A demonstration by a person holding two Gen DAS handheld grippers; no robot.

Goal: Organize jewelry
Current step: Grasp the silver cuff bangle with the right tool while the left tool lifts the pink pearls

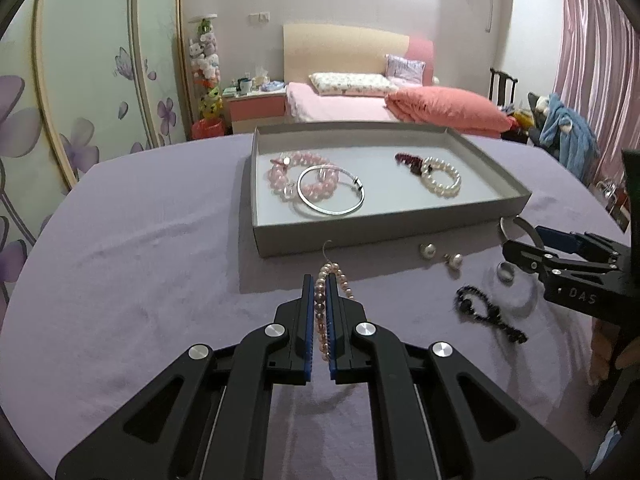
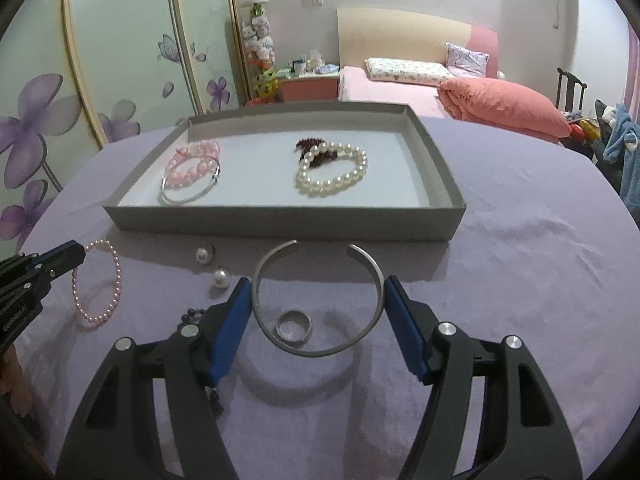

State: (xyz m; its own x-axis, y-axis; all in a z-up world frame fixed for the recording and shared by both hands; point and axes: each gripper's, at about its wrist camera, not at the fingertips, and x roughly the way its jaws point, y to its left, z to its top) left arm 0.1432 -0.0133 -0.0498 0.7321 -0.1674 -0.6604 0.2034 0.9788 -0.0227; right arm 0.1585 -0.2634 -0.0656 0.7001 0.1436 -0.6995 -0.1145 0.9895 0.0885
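Observation:
My left gripper (image 1: pixel 319 285) is shut on a pink pearl bracelet (image 1: pixel 322 312), held just above the purple cloth in front of the grey tray (image 1: pixel 360 236). The bracelet also shows in the right wrist view (image 2: pixel 96 284). My right gripper (image 2: pixel 318 292) is shut on an open silver bangle (image 2: pixel 318 350), its pads pressing both sides, held above the cloth. The tray holds a pink bead bracelet (image 1: pixel 298 174), a silver bangle (image 1: pixel 331 190), a white pearl bracelet (image 1: pixel 442 178) and a dark red piece (image 1: pixel 408 160).
On the cloth lie two pearl earrings (image 1: pixel 427 251) (image 1: pixel 454 260), a silver ring (image 2: pixel 295 325) and a dark bead bracelet (image 1: pixel 486 314). The table edge is at the right. A bed and a chair stand behind.

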